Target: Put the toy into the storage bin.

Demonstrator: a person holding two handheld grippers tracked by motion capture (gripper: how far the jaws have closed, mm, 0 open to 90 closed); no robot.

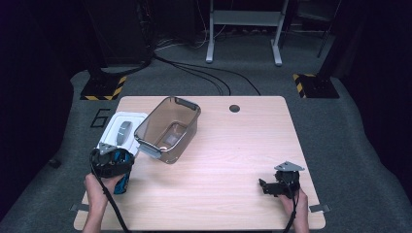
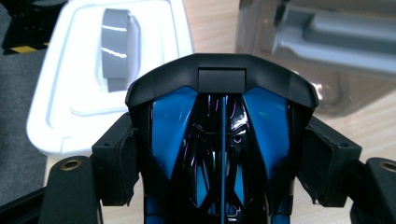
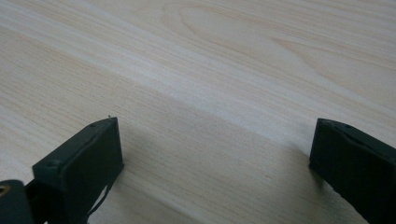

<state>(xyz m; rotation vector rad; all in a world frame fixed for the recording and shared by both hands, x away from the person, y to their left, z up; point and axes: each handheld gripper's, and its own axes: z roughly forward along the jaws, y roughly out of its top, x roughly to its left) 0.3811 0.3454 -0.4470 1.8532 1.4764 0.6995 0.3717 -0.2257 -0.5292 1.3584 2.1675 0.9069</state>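
Left hand-held gripper [image 2: 223, 154] clamped on the blue-and-black toy car [image 2: 219, 140], at the table's [image 1: 228, 145] near-left, just short of the clear storage bin [image 1: 167, 128]. Bin's white lid [image 1: 121, 128] already off. Left: drop car in. Right hand-held gripper [image 3: 212, 154] jaws apart, empty.

The lid [image 1: 124, 130] lies on the table [image 1: 233, 160], left of the bin [image 1: 167, 130].

A pale wooden surface [image 1: 228, 160] stands on grey carpet. A clear bin [image 1: 167, 128] and white lid [image 1: 121, 130] rest at its left.
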